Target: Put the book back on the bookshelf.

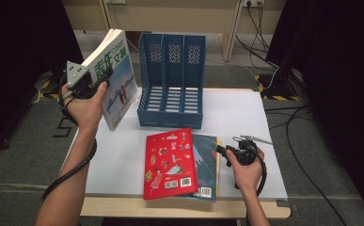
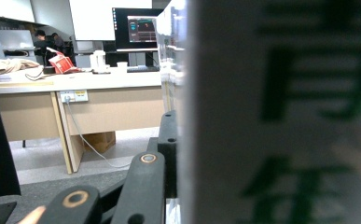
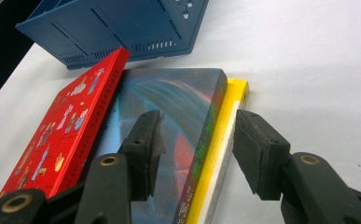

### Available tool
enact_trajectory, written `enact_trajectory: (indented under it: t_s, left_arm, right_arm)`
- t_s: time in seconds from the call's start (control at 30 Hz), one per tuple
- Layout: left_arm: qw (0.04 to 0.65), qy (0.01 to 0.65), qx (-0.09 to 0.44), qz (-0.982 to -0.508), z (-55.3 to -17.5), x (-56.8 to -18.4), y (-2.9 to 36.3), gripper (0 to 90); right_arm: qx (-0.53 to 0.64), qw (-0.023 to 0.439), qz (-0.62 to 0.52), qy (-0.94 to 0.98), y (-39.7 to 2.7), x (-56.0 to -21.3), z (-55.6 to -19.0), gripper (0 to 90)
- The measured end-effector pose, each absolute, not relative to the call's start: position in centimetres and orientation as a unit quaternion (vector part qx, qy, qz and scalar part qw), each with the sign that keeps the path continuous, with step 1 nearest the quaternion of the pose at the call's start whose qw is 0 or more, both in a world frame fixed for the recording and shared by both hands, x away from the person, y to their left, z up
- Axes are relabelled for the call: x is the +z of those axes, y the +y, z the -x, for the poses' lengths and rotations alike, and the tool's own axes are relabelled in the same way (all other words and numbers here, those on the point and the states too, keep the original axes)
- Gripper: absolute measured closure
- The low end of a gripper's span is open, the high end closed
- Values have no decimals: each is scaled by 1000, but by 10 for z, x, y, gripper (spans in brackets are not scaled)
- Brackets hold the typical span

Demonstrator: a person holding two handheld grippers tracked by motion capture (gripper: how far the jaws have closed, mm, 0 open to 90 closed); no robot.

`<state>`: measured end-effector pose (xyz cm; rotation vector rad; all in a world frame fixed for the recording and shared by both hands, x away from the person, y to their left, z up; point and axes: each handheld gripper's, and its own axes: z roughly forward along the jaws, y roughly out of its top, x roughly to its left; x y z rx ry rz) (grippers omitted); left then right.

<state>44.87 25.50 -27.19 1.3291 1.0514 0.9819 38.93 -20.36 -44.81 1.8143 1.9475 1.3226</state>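
We see the left claw (image 1: 105, 75) clamped on a white book (image 1: 116, 77) with green lettering, lifted off the table (image 1: 245, 113) at 9 o'clock of the blue file rack (image 1: 171, 80). The right claw (image 3: 194, 149) gapes open, holding nothing, straddling the edge of the dark book (image 3: 178, 112) and yellow book (image 3: 232, 100) under the red book (image 1: 169, 162), at 6 o'clock of the rack.
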Motion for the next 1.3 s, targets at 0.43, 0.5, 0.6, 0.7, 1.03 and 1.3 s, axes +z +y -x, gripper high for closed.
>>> enact_trajectory:
  t_s: [0.43, 0.5, 0.6, 0.7, 1.03, 1.3]
  left_arm:
    - [564, 441, 411, -565, -463, -269, 240, 737]
    - [566, 441, 409, -563, -465, -269, 237, 737]
    - [569, 441, 407, -563, -469, -269, 234, 738]
    - [569, 442, 405, -563, -473, -267, 230, 737]
    - [567, 441, 405, -566, -488, -262, 216, 737]
    - [563, 445, 408, -564, -503, -263, 206, 738]
  right_arm:
    - [446, 88, -606, 653, -203, -446, -389, 521]
    - [446, 88, -607, 651, -204, -445, -389, 521]
    - [447, 90, -607, 651, -206, -445, -388, 521]
    - [447, 89, -611, 647, -208, -445, -388, 521]
    - [450, 86, -614, 643, -210, -444, -388, 520]
    - [455, 88, -617, 636, -214, -441, -386, 520]
